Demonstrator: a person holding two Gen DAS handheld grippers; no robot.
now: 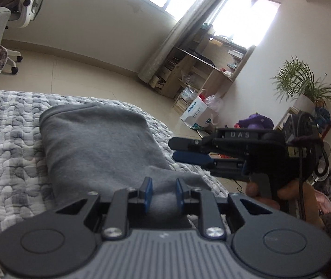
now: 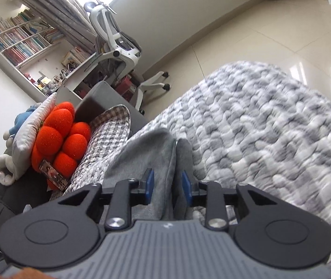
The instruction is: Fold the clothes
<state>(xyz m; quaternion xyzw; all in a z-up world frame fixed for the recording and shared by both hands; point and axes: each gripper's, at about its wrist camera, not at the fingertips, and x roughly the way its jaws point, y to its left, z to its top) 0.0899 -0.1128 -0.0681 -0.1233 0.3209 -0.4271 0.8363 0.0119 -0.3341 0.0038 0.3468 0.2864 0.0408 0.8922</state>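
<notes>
A grey garment lies folded into a long strip on the grey-and-white quilt of a bed. My left gripper is at the strip's near end, and its blue pads pinch a raised bunch of the grey cloth. To the right, my right gripper hangs over the bed's edge, turned on its side and pointing at the garment, jaws slightly apart with nothing between them. In the right wrist view the right gripper has a gap between its pads, and the garment shows through it, lying on the quilt.
A person's hand holds the right gripper's handle. Beyond the bed are a tiled floor, a white office chair, a wooden shelf unit, a cardboard box and a potted plant. A red cushion leans beside the bed.
</notes>
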